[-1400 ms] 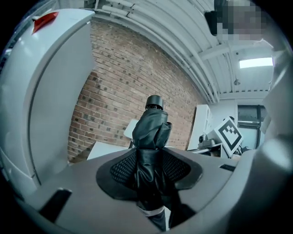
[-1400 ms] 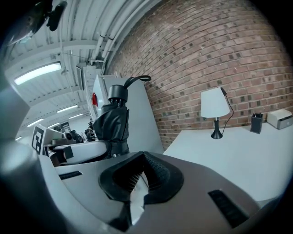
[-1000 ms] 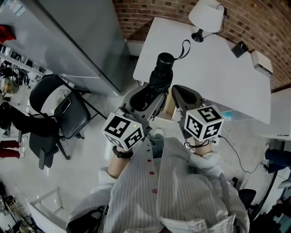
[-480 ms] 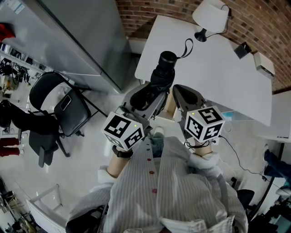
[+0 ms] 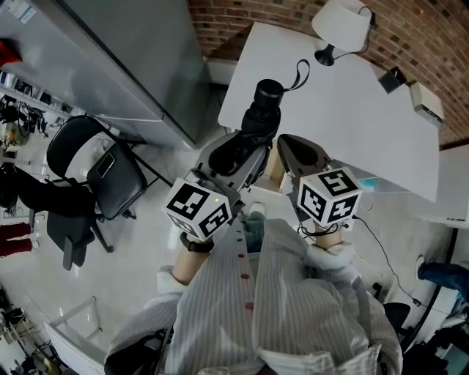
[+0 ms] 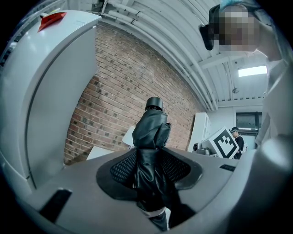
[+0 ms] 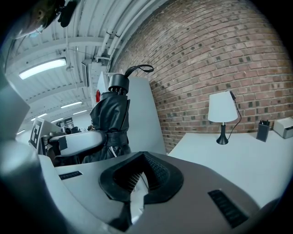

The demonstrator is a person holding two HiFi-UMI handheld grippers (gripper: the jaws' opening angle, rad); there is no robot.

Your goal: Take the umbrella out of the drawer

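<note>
Nothing moved, blk folded umbrella [image 6: 153, 132], left tongs [image 6: 150, 176] clamped

A lab-like office; brick wall [image 5: 242, 15], white table [image 5: 344, 110], lamp [image 5: 338, 26], black chair [image 5: 110, 176].

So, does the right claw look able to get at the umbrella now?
Probably yes. The umbrella is clamped upright in the left claw, close beside the right claw, and nothing stands between them.

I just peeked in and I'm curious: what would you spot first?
A folded black umbrella, gripped in the left gripper, sticks up in the middle, by the edge of the white table. A white lamp stands on the table's far corner, by the brick wall.
</note>
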